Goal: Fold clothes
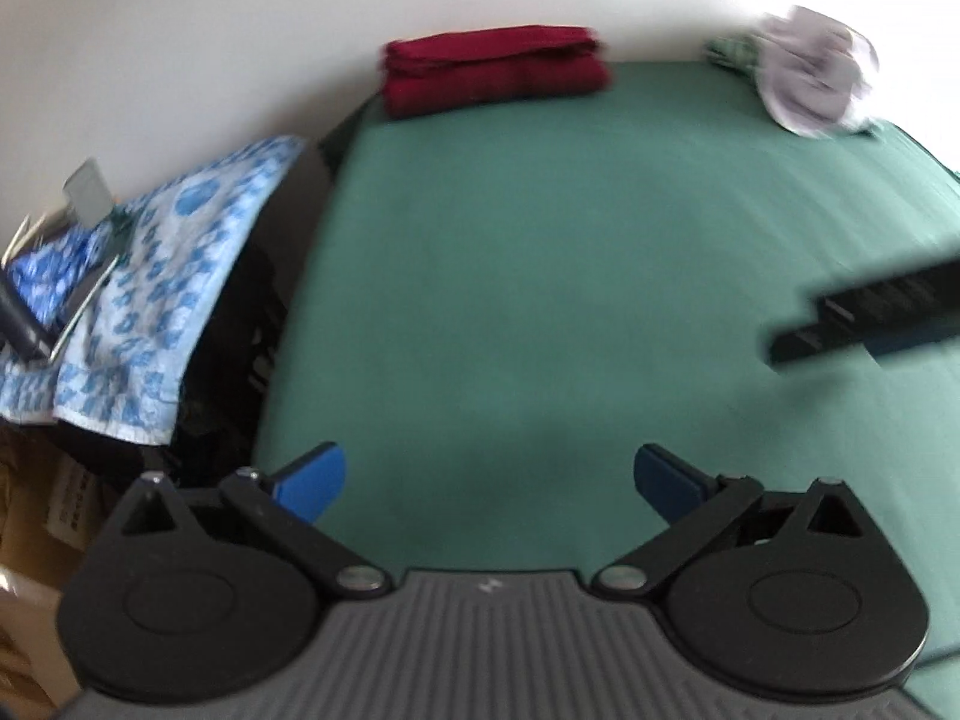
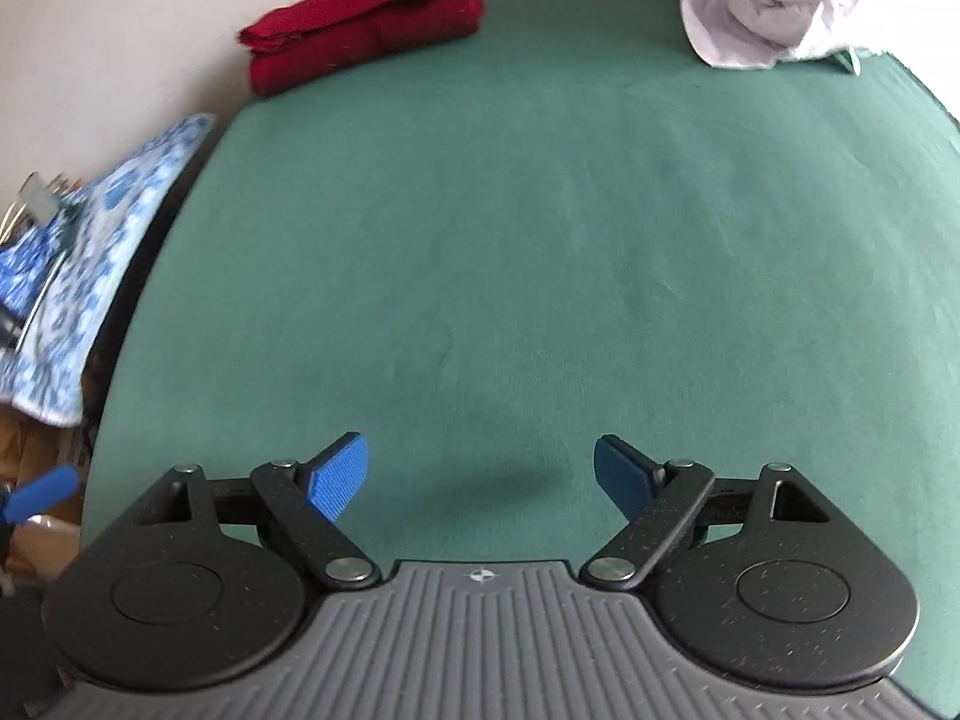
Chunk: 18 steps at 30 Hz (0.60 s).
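A folded dark red garment (image 1: 492, 69) (image 2: 366, 21) lies at the far left corner of the green table (image 1: 570, 276) (image 2: 510, 240), against the wall. A crumpled pale lilac garment (image 1: 810, 75) (image 2: 768, 0) sits at the far right, with a bit of green patterned cloth under it. My left gripper (image 1: 489, 480) hangs open over bare table near the front left edge, nothing between its blue pads. My right gripper (image 2: 480, 477) is open too, over bare table and empty. The dark bar at the right of the left wrist view is part of the right gripper (image 1: 864, 315).
A blue-and-white patterned cloth (image 1: 150, 300) (image 2: 84, 252) drapes over a dark piece of furniture left of the table. Cardboard boxes (image 1: 36, 540) sit below it. A white wall runs behind the table.
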Tool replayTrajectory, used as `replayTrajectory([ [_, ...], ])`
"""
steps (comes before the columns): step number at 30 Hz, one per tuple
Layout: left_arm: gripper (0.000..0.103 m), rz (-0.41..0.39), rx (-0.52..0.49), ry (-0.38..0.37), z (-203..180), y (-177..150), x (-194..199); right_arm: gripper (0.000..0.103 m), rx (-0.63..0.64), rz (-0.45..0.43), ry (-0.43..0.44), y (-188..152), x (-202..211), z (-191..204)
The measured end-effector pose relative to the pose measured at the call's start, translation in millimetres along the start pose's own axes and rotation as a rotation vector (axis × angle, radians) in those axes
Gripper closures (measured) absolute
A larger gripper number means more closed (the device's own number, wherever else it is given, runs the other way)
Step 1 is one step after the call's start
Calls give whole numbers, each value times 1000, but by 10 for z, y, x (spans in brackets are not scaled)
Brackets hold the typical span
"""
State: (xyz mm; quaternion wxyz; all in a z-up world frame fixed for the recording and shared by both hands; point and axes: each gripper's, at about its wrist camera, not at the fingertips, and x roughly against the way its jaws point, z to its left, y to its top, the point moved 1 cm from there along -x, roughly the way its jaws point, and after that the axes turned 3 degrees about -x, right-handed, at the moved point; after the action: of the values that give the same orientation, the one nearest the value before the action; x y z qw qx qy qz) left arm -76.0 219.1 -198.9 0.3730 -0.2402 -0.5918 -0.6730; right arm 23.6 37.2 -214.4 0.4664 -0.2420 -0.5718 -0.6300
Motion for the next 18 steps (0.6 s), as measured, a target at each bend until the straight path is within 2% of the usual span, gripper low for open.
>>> replayTrajectory([
  [3,1,24,-38,53,-350,4,97,18,44,-10,30,-161,185,-81],
  [7,0,21,-2,98,-631,83,259,16,45,-54,38,-260,402,-289],
  [10,1,43,67,72,-702,102,403,16,42,-67,-11,-357,480,-457],
  [12,1,65,114,62,-655,181,481,16,38,-45,-65,-365,548,-481],
  [14,1,31,158,57,-613,262,623,17,57,-26,-59,-356,627,-438],
  [16,1,-12,171,70,-579,362,711,16,103,-86,-50,-370,768,-361],
  [18,0,-36,172,80,-546,449,762,16,100,-126,-87,-365,864,-298],
])
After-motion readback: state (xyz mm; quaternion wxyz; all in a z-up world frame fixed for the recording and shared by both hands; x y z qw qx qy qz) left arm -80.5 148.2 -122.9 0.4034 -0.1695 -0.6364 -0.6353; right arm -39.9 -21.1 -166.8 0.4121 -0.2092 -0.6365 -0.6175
